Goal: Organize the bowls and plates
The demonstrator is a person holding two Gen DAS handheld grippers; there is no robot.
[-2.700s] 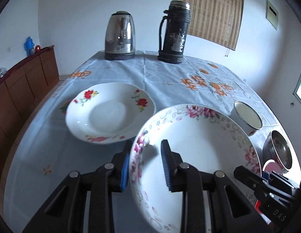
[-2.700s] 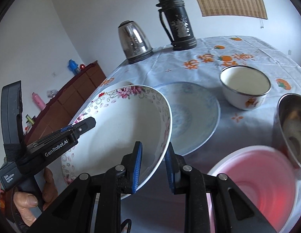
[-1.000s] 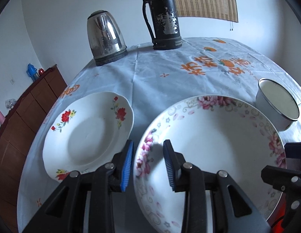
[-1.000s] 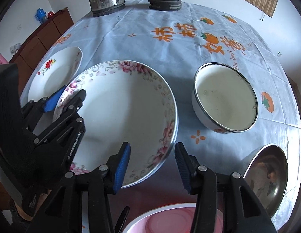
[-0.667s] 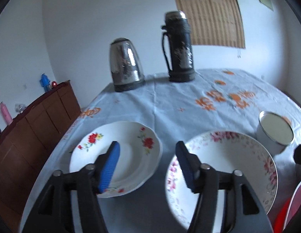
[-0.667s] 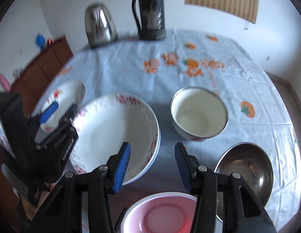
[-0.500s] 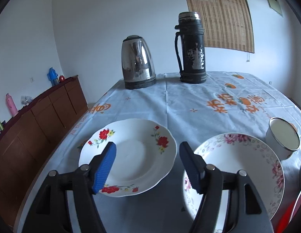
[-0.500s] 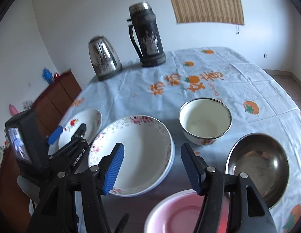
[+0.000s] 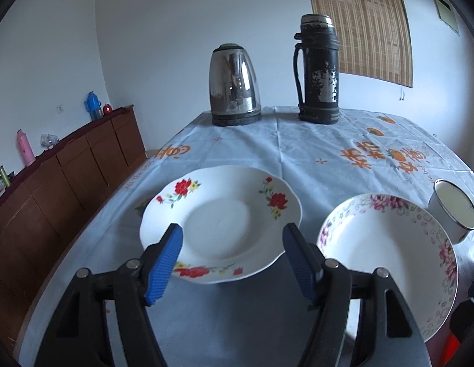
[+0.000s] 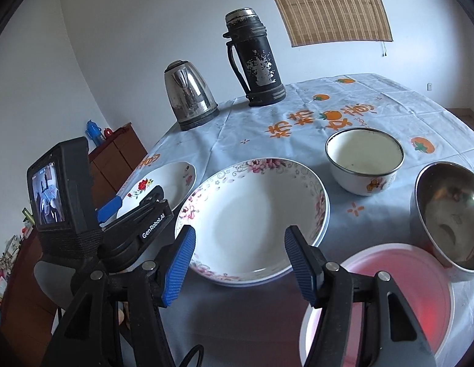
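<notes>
Both grippers stand wide apart w/ nothing between the pads. The left gripper [image 9: 232, 258] hangs over the near edge of the red-flower plate [image 9: 220, 221], which lies straight ahead and just below its tips. The right gripper [image 10: 239, 261] hangs above the near rim of the pink-flower dish [image 10: 252, 217]; that dish sits on top of a bluish plate [image 10: 326, 214] whose edge peeks out on the far right side.

Step in hand, by my reading: fetch the red-flower plate and add it to that stack – it's the only flat piece lying apart. To do it well:

- Bring the left gripper down so one pad goes under the rim and one over it; the plate is shallow, so a level approach would just push it along the cloth.
- Bite on the near edge, not the scalloped side (thin rim, slippery glaze).
- Lift clear before carrying it to the right – the two rims are close together.

Beyond the right gripper, to its right: enamel bowl [image 10: 364, 160], steel bowl [image 10: 449, 211], pink plastic bowl [image 10: 399, 293] nearest. Kettle [image 9: 234, 90] and flask [image 9: 318, 70] stand far ahead, out of the way.
</notes>
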